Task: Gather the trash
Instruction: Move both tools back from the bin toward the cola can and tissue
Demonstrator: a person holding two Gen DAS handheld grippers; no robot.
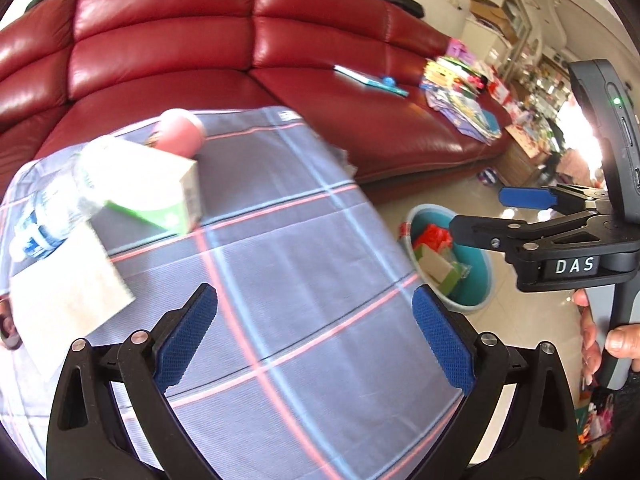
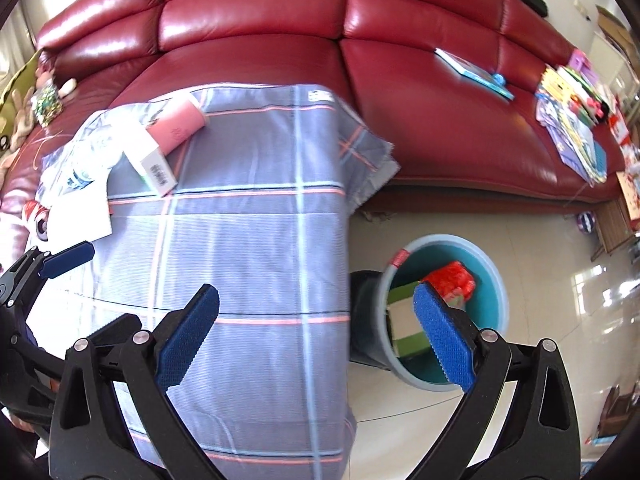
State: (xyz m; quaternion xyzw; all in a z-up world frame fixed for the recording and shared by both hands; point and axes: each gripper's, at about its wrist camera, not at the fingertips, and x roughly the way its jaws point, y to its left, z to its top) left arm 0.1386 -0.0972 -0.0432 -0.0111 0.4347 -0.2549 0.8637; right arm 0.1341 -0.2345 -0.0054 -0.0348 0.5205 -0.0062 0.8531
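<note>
Right wrist | both hand-held grippers [image 2: 316, 332] [image 1: 316, 332] wide, empty | bin [image 2: 496, 280] beside cloth edge [image 2: 346, 264]

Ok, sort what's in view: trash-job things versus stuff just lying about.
Job: pink cup, plastic bottle, green-and-white carton, paper sheet, blue bin, both open hand-held grippers.

Lying about: books, booklet, sofa, checked cloth.
</note>
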